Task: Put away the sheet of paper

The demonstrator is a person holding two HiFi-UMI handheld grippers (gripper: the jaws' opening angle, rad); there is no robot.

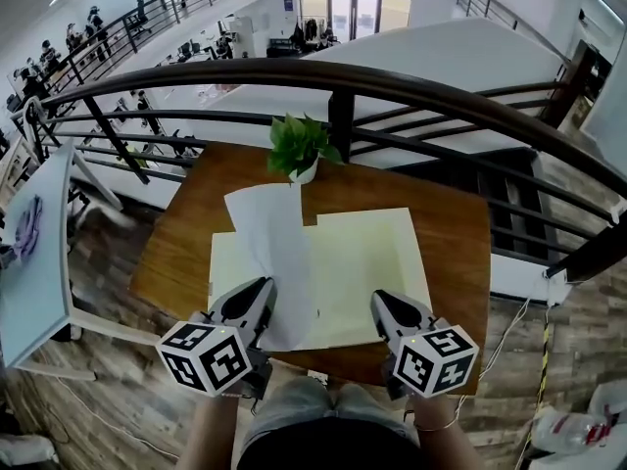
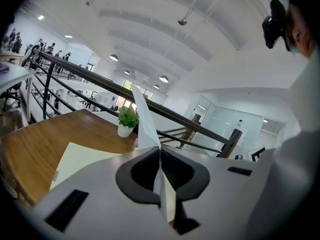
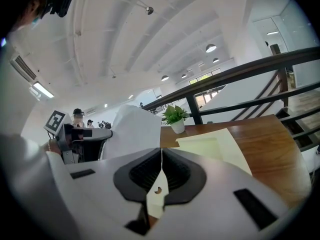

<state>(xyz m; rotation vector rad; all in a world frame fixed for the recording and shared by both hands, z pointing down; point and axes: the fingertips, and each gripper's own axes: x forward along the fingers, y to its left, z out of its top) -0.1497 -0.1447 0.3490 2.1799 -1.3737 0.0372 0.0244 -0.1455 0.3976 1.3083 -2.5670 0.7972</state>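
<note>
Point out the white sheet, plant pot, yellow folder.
white sheet (image 1: pixel 269 238): head view, middle of its face.
plant pot (image 1: pixel 306 173): head view, white side under leaves.
yellow folder (image 1: pixel 367 262): head view, bare top cover.

"What carries everything here?"

"A brown wooden bench (image 1: pixel 451 253), roughly square, with the grain showing."

"What lies on it?"

"Two things. A pale yellow folder (image 1: pixel 362 262) lies across the middle and reaches almost to the near edge. Its upper leaf sits a little to the right, so a strip of the lower leaf shows along the left."

"And the other?"

"A small green plant (image 1: pixel 299 143) in a white pot (image 1: pixel 305 173), at the middle of the far edge, just beyond the folder."

"Is any wood left bare?"

"Yes, wide bands at the left and right, and the far corners."
</note>
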